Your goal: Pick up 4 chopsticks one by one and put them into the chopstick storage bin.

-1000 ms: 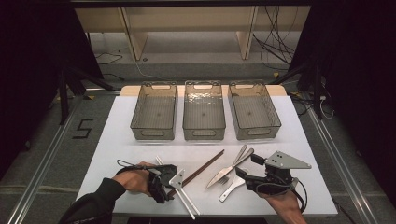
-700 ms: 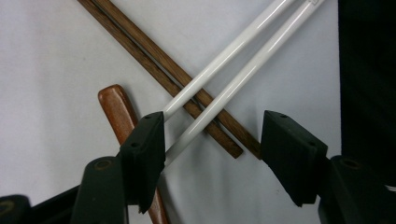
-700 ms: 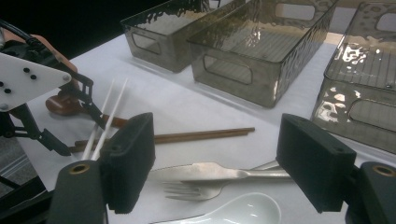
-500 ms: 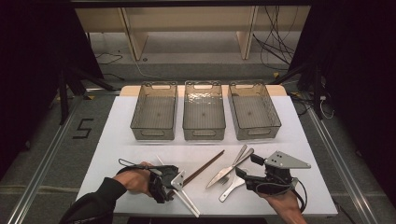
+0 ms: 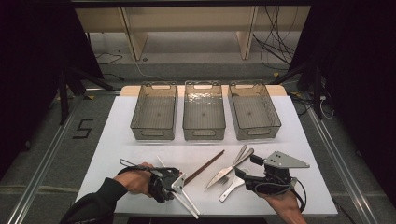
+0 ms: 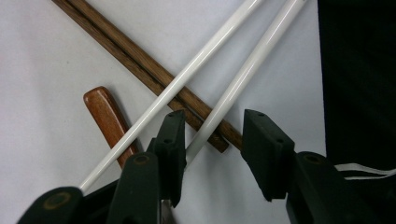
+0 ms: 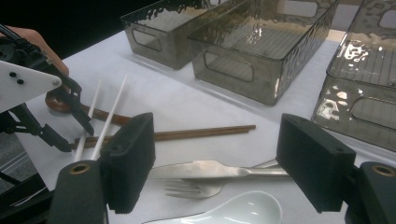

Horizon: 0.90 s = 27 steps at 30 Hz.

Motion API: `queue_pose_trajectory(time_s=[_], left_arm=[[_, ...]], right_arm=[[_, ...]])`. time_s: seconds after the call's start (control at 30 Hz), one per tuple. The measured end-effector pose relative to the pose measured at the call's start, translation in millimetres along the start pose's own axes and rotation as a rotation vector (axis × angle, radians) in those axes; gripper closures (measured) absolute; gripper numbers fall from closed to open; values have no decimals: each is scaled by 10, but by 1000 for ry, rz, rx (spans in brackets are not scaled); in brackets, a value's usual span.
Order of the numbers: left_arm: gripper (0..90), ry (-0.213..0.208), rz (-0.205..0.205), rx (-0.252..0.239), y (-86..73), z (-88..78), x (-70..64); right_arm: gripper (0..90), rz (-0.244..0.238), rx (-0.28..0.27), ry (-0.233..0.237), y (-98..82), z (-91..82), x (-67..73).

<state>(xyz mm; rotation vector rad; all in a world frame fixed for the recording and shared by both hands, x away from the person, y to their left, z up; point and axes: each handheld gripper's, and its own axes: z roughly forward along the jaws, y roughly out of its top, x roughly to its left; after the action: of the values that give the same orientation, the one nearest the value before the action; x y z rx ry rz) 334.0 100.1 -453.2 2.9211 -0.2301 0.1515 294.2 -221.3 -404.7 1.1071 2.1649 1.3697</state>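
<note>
**Left jaws closing in on the white chopsticks, cutlery pile all around**

Busy spot you've got there. Three smoked plastic bins [image 5: 203, 112] sit in a row at the far side of the white table [image 5: 116, 140], well apart from the action. Near your edge, the wooden chopsticks [image 5: 204, 166] lie diagonally and cross right under the white chopsticks [image 6: 219, 51], so they're in the way of a clean pick. A brown wooden handle [image 6: 108, 119] sits just beside your left-hand pad too. Over by your right gripper [image 7: 215, 158] there's a butter knife [image 7: 210, 169], a fork [image 7: 191, 187] and a white ceramic spoon [image 7: 233, 210], all bunched together.

Your left gripper [image 6: 212, 149] has just been closing its jaws, with one white chopstick's end between the pads; the other runs just outside the left-hand pad. The pads aren't pinching it yet, there's a gap on the right-hand side. Your right gripper is wide open, holding nothing, hovering above the knife and fork.
</note>
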Motion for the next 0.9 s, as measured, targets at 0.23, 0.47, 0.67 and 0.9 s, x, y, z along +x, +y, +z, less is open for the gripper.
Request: queue_pose_trajectory(time_s=[0.23, 0.47, 0.67, 0.9], left_arm=[[681, 4, 26, 20, -23, 0, 10], [721, -14, 16, 22, -28, 4, 7], [751, -25, 20, 23, -27, 7, 3], [762, -24, 40, 15, -36, 8, -5]], right_arm=[[289, 2, 4, -2, -1, 11, -8], [298, 33, 4, 6, -4, 13, -37], [297, 40, 4, 6, -4, 10, -49], [303, 44, -3, 2, -2, 9, -54]])
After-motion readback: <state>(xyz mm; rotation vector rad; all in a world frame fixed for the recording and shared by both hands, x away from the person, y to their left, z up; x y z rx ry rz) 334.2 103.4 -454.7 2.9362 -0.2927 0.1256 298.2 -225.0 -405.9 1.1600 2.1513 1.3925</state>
